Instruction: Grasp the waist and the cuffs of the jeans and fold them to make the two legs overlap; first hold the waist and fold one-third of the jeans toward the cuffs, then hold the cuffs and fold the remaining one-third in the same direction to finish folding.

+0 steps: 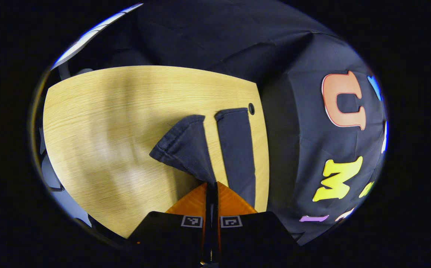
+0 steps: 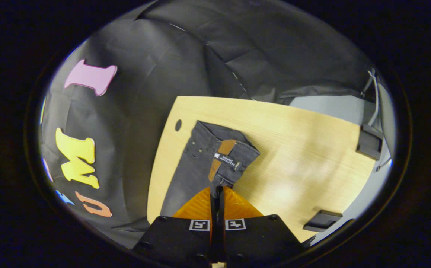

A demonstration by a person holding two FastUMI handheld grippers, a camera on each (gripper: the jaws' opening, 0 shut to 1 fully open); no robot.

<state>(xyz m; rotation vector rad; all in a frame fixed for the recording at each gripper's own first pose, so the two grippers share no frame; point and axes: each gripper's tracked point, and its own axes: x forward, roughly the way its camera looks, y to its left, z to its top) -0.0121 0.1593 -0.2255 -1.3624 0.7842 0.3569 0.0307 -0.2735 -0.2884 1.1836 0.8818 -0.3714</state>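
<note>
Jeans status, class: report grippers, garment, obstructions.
Left gripper shut on cuff. Right gripper shut on waist. Jeans on table, legs apart.

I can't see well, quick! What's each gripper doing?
Left gripper: closed on a cuff of the jeans.
Right gripper: closed on the jeans' waist.

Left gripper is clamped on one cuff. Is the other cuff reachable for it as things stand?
Probably yes, once it lets go: the left gripper is shut on the lifted cuff; the other cuff lies flat on the table just beside, uncovered.
</note>
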